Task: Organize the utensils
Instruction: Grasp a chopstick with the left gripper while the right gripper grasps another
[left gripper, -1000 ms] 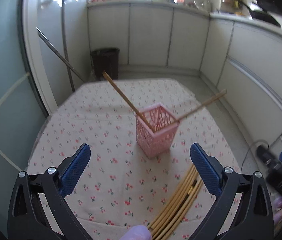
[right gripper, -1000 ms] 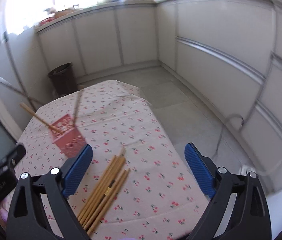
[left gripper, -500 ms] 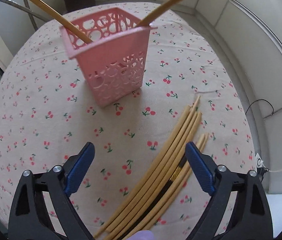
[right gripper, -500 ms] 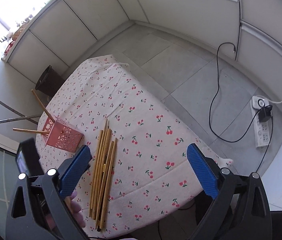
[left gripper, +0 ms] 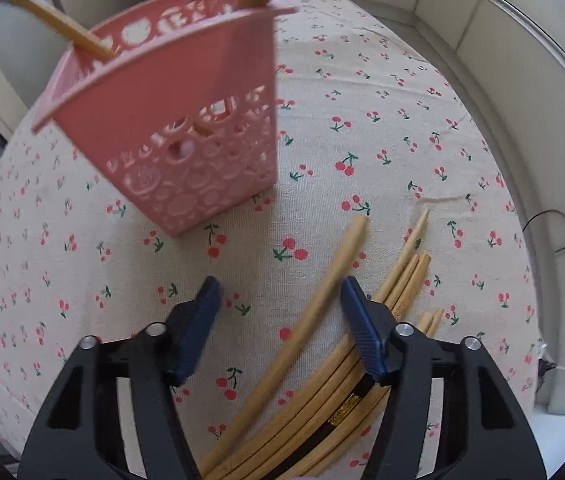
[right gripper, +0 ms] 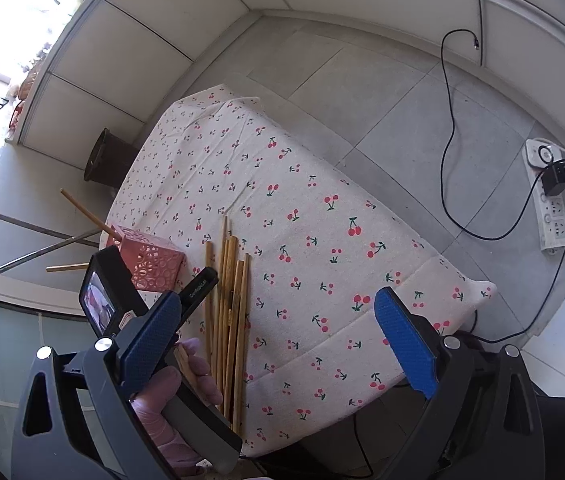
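While my left gripper point(left gripper: 278, 316) hangs low over the cherry-print tablecloth point(left gripper: 382, 128), its blue ribbed pads point(left gripper: 356, 330) stand part-way apart, and one chopstick point(left gripper: 302, 328) lies between them; I cannot tell whether either pad touches it. That stick is a smooth, pale bamboo rod with a blunt tip, running from near centre up toward the far right. Just to its right lies the bundle of chopsticks point(left gripper: 398, 280), thinner and more golden, fanned along the same diagonal, with one dark band near the near end. Far and left of them sits the pink basket point(left gripper: 178, 120), a square plastic holder with a perforated circle pattern, and two more sticks lean out of its top.

From my right wrist view I see what the left cannot: the whole table, grey floor tiles, a power strip point(right gripper: 548, 200) and a dark bin point(right gripper: 106, 160). The right gripper point(right gripper: 282, 336) hangs high above the near table edge, its pads spread wide with nothing between them. There the bundle point(right gripper: 234, 300) runs near to far.
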Action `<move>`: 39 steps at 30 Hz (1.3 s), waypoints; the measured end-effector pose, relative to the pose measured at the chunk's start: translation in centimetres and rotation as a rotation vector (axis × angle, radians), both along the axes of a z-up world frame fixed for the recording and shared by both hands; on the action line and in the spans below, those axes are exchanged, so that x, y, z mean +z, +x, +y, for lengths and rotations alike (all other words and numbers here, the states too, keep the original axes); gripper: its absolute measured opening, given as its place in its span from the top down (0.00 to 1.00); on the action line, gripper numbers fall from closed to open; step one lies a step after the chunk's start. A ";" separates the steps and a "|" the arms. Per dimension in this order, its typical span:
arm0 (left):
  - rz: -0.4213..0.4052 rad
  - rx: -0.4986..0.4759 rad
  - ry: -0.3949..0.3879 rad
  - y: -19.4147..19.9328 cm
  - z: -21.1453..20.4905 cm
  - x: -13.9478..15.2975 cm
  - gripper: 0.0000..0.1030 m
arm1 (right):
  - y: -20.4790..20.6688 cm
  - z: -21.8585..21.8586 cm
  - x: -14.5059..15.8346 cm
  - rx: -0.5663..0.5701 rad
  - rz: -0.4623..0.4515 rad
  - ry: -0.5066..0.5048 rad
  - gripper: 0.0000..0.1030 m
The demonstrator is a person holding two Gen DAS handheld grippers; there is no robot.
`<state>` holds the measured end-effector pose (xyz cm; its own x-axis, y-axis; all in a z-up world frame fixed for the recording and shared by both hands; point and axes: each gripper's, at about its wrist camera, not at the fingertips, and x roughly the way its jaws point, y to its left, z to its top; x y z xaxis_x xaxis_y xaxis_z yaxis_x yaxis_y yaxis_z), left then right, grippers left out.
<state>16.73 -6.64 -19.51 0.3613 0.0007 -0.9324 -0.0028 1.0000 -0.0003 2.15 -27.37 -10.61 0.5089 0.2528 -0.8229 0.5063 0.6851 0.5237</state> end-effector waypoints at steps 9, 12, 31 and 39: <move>-0.031 -0.075 -0.030 -1.4 0.1 0.9 0.90 | 1.0 0.5 -1.7 0.031 0.070 -0.047 0.08; -0.066 -0.107 -0.043 -2.8 1.8 2.3 0.93 | 1.6 0.9 -2.7 0.032 0.096 -0.050 0.09; -0.335 -0.132 -0.132 -9.4 8.8 12.9 0.94 | 7.4 7.1 -6.9 0.146 0.173 -0.127 0.64; -0.370 -0.136 -0.128 -9.9 9.3 13.8 0.94 | 8.5 8.8 -8.2 0.152 0.210 -0.177 0.68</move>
